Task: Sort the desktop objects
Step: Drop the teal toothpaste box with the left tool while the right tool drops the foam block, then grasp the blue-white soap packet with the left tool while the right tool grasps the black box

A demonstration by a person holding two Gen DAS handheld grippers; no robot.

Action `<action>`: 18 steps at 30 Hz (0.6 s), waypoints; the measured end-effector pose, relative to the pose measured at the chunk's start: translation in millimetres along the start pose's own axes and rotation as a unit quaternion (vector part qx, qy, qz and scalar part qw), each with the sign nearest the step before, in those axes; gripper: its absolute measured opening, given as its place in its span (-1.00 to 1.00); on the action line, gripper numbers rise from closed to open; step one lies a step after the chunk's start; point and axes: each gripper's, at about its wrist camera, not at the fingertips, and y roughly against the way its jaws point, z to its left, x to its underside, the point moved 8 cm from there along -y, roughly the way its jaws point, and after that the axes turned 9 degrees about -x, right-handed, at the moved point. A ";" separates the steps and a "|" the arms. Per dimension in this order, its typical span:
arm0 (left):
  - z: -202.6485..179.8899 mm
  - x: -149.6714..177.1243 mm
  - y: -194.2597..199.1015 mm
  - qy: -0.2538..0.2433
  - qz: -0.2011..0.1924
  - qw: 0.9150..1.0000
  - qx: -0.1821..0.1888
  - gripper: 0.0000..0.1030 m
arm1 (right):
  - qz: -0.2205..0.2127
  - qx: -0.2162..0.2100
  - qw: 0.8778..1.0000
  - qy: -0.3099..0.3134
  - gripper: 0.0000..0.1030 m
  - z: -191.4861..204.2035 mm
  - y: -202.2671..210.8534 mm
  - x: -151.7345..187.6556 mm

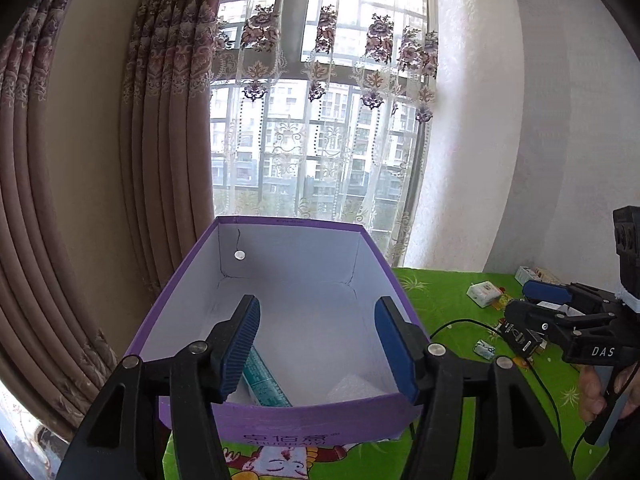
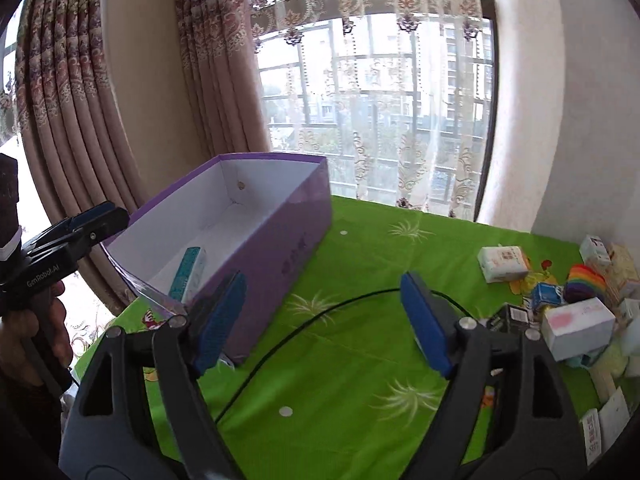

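Both grippers empty, jaws spread; snag risk from the cable.

The purple box (image 2: 256, 240), holding a teal tube (image 2: 188, 268), is at left; unsorted packets (image 2: 504, 264) are piled at right. The black cable (image 2: 320, 312) under the right gripper (image 2: 324, 320) may be caught; the left gripper (image 1: 318, 344) is held over the box.

Purple box (image 2: 276, 248) showing white insides, counter (image 2: 360, 360) wearing bright green cloth with pale leaf sprigs, tongs (image 1: 318, 344) sporting blue pads.

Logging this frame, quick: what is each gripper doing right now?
Left gripper: open, empty, over the purple box.
Right gripper: open, empty, above the green tablecloth.
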 end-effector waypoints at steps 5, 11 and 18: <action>-37.8 -0.5 4.5 -0.022 -0.009 0.999 0.036 0.18 | 0.009 0.074 0.996 -0.050 0.57 -63.9 32.2 35.9; -90.7 6.6 0.1 -0.051 0.001 0.995 0.085 0.18 | 0.033 0.139 0.985 -0.092 0.57 -116.8 47.3 72.8; -176.8 37.8 -18.0 -0.117 0.046 0.975 0.181 0.30 | 0.058 0.148 0.979 -0.131 0.51 -153.2 27.1 94.1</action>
